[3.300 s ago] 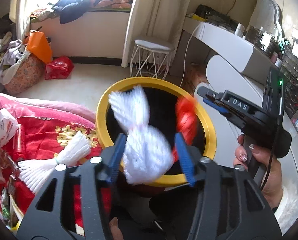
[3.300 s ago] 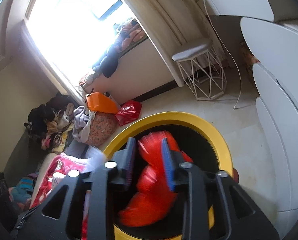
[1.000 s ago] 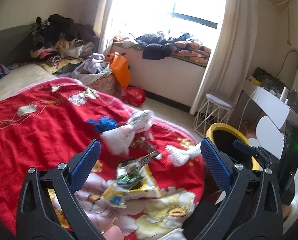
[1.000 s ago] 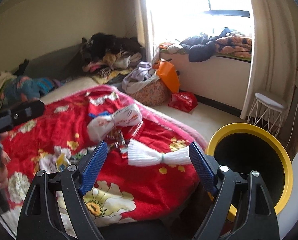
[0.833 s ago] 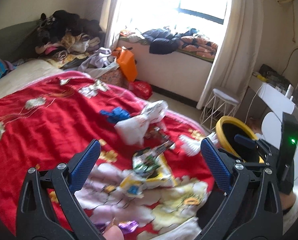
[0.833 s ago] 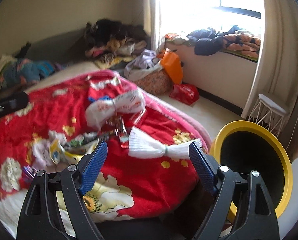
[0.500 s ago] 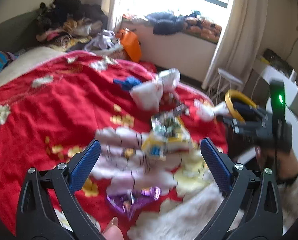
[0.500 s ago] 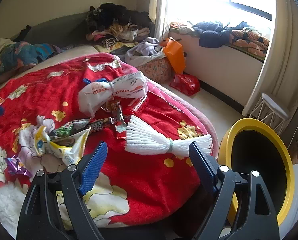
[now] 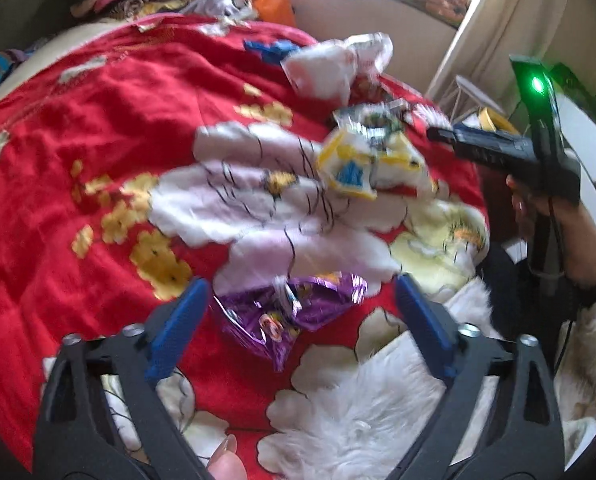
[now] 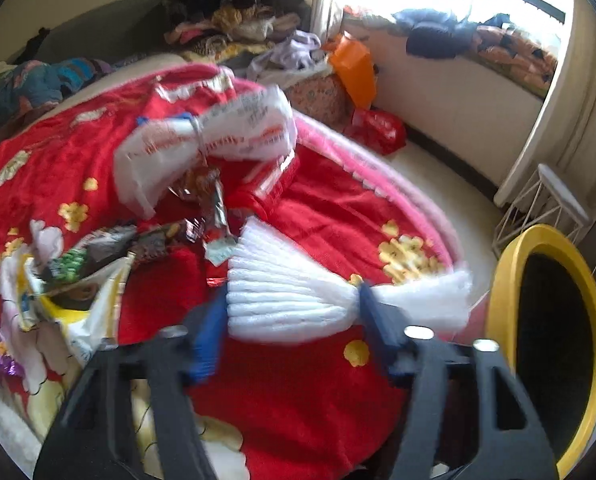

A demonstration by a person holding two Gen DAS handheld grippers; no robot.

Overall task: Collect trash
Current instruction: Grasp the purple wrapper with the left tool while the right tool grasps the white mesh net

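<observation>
My left gripper (image 9: 298, 304) is open, its blue fingers on either side of a crumpled purple foil wrapper (image 9: 286, 312) on the red blanket. My right gripper (image 10: 290, 316) is open around a white pleated paper bundle (image 10: 298, 296) tied at one end. More trash lies on the bed: a yellow and white snack bag (image 9: 362, 164), a knotted white plastic bag (image 10: 218, 136) and small candy wrappers (image 10: 214, 208). The yellow-rimmed black trash bin (image 10: 506, 304) stands on the floor at the right of the bed. The right gripper's body also shows in the left wrist view (image 9: 498, 148).
The red flowered blanket (image 9: 98, 120) covers the bed. A white wire stool (image 10: 538, 208) stands near the bin. An orange bag (image 10: 354, 68) and a red bag (image 10: 378, 128) lie on the floor by the window wall. Clothes are piled at the bed's far side.
Both grippers have moved down toward the bed. The left one now brackets the purple wrapper, the right one now brackets the white pleated bundle. Both stay open.
</observation>
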